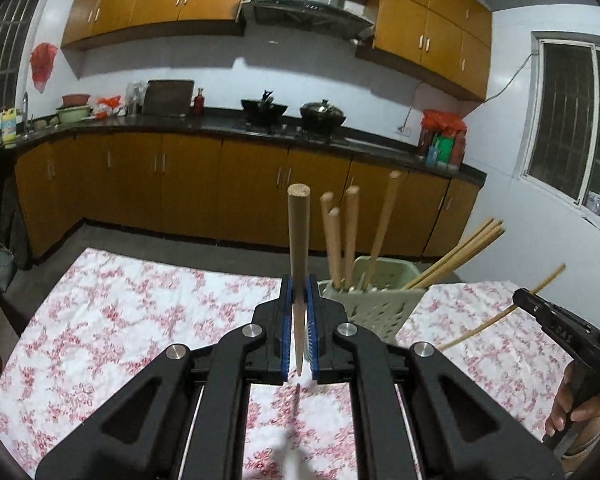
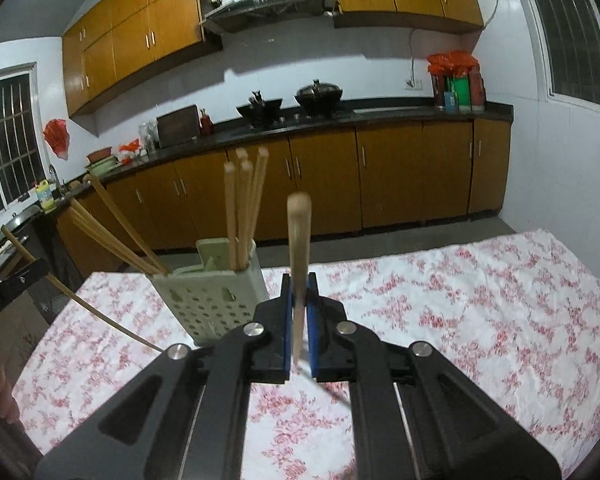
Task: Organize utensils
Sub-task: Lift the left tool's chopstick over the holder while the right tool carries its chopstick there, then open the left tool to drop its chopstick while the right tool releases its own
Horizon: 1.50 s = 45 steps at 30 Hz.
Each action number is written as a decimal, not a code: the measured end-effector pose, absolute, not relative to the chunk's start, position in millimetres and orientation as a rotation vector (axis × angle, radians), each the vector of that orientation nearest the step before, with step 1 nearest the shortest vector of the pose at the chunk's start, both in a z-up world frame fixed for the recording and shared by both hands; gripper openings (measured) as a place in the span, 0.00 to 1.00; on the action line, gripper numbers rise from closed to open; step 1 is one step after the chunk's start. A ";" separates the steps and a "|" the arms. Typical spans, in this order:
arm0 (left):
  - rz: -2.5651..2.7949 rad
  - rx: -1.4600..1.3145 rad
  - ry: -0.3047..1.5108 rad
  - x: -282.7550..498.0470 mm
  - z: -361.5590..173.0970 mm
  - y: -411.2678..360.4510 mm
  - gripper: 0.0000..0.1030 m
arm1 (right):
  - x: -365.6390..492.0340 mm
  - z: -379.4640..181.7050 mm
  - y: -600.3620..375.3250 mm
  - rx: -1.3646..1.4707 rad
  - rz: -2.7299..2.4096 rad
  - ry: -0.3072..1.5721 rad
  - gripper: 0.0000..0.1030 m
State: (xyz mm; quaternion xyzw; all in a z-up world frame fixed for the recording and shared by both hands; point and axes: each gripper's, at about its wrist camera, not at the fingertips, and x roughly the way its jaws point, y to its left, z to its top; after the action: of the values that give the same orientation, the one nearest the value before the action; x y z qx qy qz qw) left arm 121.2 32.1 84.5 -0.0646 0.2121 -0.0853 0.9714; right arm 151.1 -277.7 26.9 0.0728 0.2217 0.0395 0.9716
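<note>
A pale green perforated utensil holder (image 1: 374, 308) (image 2: 208, 300) stands at the far side of the floral tablecloth (image 1: 120, 312) (image 2: 460, 312). Several wooden handles and a bundle of chopsticks stick out of it. My left gripper (image 1: 299, 284) is shut on a wooden chopstick (image 1: 298, 232) held upright, thick end up, just left of the holder. My right gripper (image 2: 299, 280) is shut on another chopstick (image 2: 299, 232), upright and slightly blurred, just right of the holder. Each gripper shows at the edge of the other's view, the right gripper (image 1: 518, 296) and the left gripper (image 2: 40, 268), with its thin stick slanting.
Beyond the table runs a dark kitchen counter (image 1: 220, 124) over orange cabinets, with two woks (image 1: 322, 114), a cutting board and bottles on it. Barred windows flank the room. A hand (image 1: 576, 408) holds the right gripper's handle at the picture edge.
</note>
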 end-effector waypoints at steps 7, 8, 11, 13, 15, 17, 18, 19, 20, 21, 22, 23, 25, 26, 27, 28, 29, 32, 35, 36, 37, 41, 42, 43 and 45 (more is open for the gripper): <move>-0.241 -0.124 0.368 112.0 109.5 14.4 0.07 | 139.7 64.5 -273.9 0.162 0.134 0.360 0.08; -0.250 -0.124 0.358 110.8 113.4 12.2 0.07 | 138.2 70.7 -272.9 0.164 0.144 0.345 0.08; -0.283 -0.135 0.315 108.0 128.9 3.9 0.07 | 136.9 89.2 -268.9 0.170 0.172 0.297 0.08; -0.290 -0.140 0.285 108.0 137.1 0.9 0.07 | 137.0 101.0 -265.0 0.169 0.183 0.263 0.08; -0.294 -0.152 0.252 109.8 146.2 -3.0 0.07 | 138.6 110.7 -261.7 0.171 0.191 0.235 0.08; -0.287 -0.173 0.219 113.9 154.1 -6.3 0.07 | 140.6 117.7 -259.6 0.170 0.196 0.214 0.08; -0.283 -0.179 0.208 115.8 156.2 -5.8 0.07 | 141.9 120.0 -258.5 0.169 0.197 0.208 0.08; -0.278 -0.187 0.194 117.6 159.0 -6.2 0.07 | 143.7 122.3 -257.6 0.168 0.196 0.199 0.08; -0.268 -0.197 0.177 120.8 161.8 -6.5 0.07 | 146.3 124.1 -256.6 0.168 0.196 0.191 0.08; -0.260 -0.204 0.166 122.0 163.0 -5.7 0.07 | 148.4 124.7 -256.0 0.167 0.197 0.189 0.08; -0.251 -0.211 0.155 123.8 163.7 -5.2 0.07 | 151.8 125.9 -254.4 0.165 0.197 0.185 0.08; -0.240 -0.220 0.143 126.8 164.3 -4.9 0.07 | 155.0 125.9 -253.5 0.162 0.194 0.185 0.08; -0.227 -0.232 0.129 131.3 164.5 -4.4 0.07 | 160.8 125.2 -251.9 0.158 0.193 0.189 0.08; -0.221 -0.233 0.124 133.8 164.5 -4.7 0.07 | 164.2 123.6 -249.5 0.157 0.194 0.194 0.08; -0.214 -0.231 0.121 137.4 163.6 -5.3 0.07 | 167.6 122.1 -249.1 0.155 0.194 0.199 0.08; -0.209 -0.228 0.120 140.2 162.1 -7.0 0.07 | 170.4 120.5 -247.8 0.153 0.193 0.204 0.08; -0.202 -0.223 0.120 144.9 158.5 -8.7 0.07 | 175.0 117.7 -247.4 0.152 0.193 0.214 0.08; -0.192 -0.201 0.122 151.8 148.6 -14.5 0.07 | 185.0 111.2 -243.7 0.149 0.191 0.239 0.08; -0.188 -0.176 0.127 156.0 138.8 -17.5 0.07 | 193.5 104.4 -242.3 0.148 0.192 0.262 0.08; -0.189 -0.168 0.135 159.0 134.3 -19.5 0.07 | 196.5 102.0 -241.7 0.146 0.192 0.270 0.08; -0.188 -0.163 0.143 162.0 132.3 -21.3 0.07 | 199.3 100.3 -239.8 0.144 0.192 0.277 0.08; -0.197 -0.158 0.201 175.8 118.8 -24.4 0.07 | 207.3 91.1 -234.5 0.137 0.199 0.310 0.08; -0.198 -0.160 0.210 178.3 117.1 -24.2 0.07 | 209.3 88.9 -232.0 0.133 0.201 0.321 0.08; -0.197 -0.168 0.222 180.0 115.5 -23.0 0.07 | 210.4 86.7 -230.5 0.132 0.199 0.328 0.09; -0.200 -0.181 0.228 179.5 114.1 -20.2 0.08 | 209.6 84.4 -230.2 0.129 0.199 0.328 0.10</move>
State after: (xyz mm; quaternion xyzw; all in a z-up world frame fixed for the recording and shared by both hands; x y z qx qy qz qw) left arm 179.5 -20.2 114.1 -0.0901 0.1132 -0.0993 0.9845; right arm 209.6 -230.2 84.4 0.0642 0.1630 0.0987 0.9796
